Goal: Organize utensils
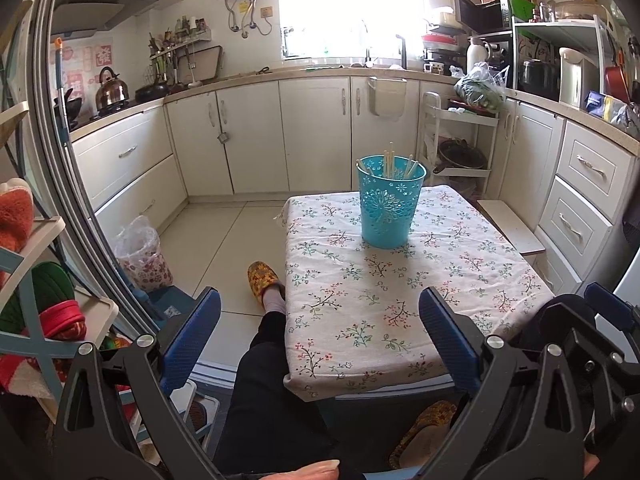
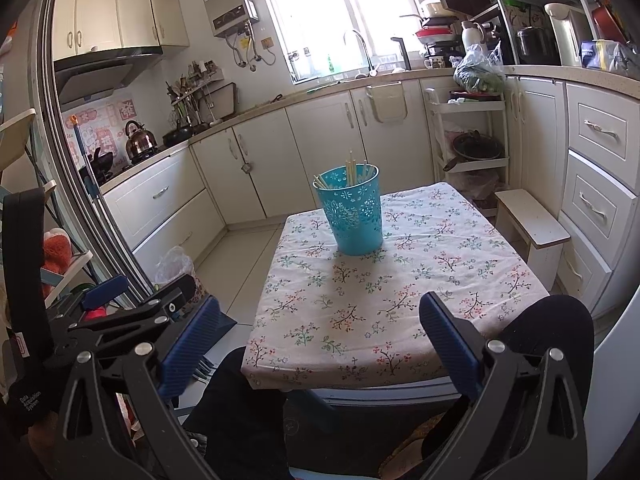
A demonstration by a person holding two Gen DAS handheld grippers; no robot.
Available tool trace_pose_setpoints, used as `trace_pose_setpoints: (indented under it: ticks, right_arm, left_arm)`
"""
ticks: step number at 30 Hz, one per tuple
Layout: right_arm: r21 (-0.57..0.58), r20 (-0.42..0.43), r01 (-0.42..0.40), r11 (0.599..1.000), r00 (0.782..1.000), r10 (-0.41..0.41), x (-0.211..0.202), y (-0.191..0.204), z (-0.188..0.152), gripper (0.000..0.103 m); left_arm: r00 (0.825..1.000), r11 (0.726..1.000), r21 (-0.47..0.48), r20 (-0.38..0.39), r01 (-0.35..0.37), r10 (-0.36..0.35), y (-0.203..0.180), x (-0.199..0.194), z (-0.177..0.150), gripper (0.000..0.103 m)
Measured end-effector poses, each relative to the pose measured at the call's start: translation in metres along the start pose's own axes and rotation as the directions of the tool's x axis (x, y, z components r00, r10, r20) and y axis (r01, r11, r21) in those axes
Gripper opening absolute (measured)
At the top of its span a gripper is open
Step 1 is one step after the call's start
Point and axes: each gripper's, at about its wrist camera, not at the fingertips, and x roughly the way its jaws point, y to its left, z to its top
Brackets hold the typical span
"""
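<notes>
A turquoise perforated holder (image 1: 388, 204) is standing upright toward the far edge of the tabletop (image 1: 472, 280), roughly midway between its left and right edges, and pale chopsticks (image 1: 390, 164) are leaning inside it with their tips fanning above the rim; keeping them bunched upright there looks like the point of the task, which seems mostly done since nothing else is lying on the floral cloth. The left gripper (image 1: 320, 336) is hanging off the near left corner with its blue fingers (image 1: 192, 332) spread wide and holding nothing, and the right gripper (image 2: 320, 336) is hovering just short of the near edge, its fingers (image 2: 448, 340) likewise spread and empty. The whole near half of the tabletop is lying bare between grippers and holder, giving open room for a straight approach; the person's knees are sitting under the near edge.
</notes>
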Motion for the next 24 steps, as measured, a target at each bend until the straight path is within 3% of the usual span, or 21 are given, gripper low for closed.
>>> trace_pose_setpoints:
  ticks: [24]
  right_arm:
    - [-0.019, 0.04, 0.013, 1.0, 0.999, -0.012, -0.0072, 0.0031, 0.0022, 0.096]
  left_arm:
    - [0.999, 0.999, 0.018, 0.015, -0.034, 0.034, -0.0023, -0.0048, 0.0025, 0.095]
